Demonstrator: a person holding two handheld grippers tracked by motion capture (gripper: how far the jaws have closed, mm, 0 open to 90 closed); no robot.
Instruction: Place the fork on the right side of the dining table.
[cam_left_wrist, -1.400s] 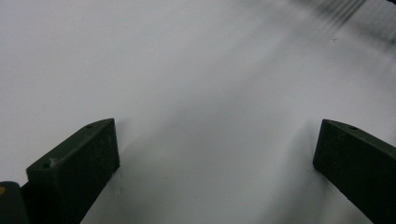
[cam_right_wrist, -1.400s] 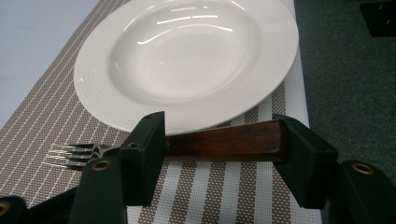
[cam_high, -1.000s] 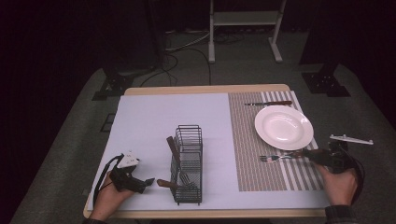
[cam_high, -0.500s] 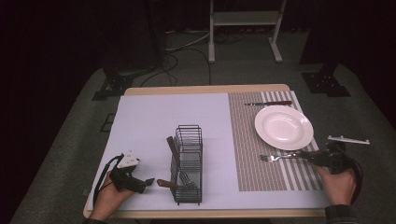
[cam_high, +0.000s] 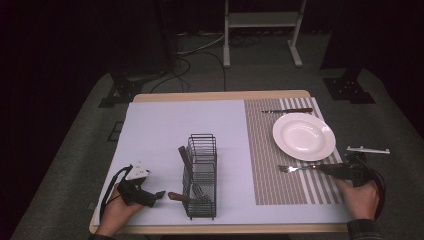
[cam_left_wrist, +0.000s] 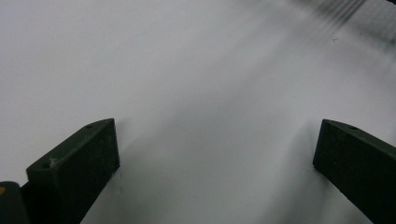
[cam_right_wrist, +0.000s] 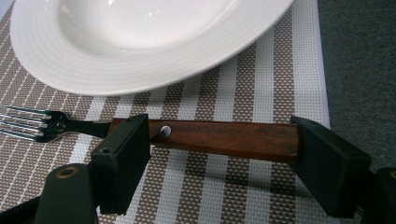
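Because the fork (cam_right_wrist: 140, 130) lies flat on the striped placemat (cam_right_wrist: 261, 93) just near of the white plate (cam_right_wrist: 140, 42), as in a table setting, you have your right gripper (cam_right_wrist: 219, 163) low over its wooden handle, with one jaw at each side along the handle. The jaws stand wide apart, and I judge they hold nothing: the fork seems to rest on the mat by itself, so this looks like a placing or a releasing, though I cannot tell which. In the high view this fork (cam_high: 305, 168) is at the right side of the tabletop (cam_high: 220, 95), with its tines pointing left. Your left gripper (cam_left_wrist: 215, 177) rests low over the pale sheet (cam_left_wrist: 187, 70) at the near left; its jaws are also wide open and empty, probably waiting beside the wire caddy (cam_high: 201, 175), from where cutlery can be taken. Counting the things: one plate, one placemat, one caddy, one fork on the mat, and one knife (cam_high: 287, 110) lying far of the plate. In or against the caddy I count two brown handles, one leaning at its left side and one lying low at its near left, and perhaps a third piece inside, which is too small to name.
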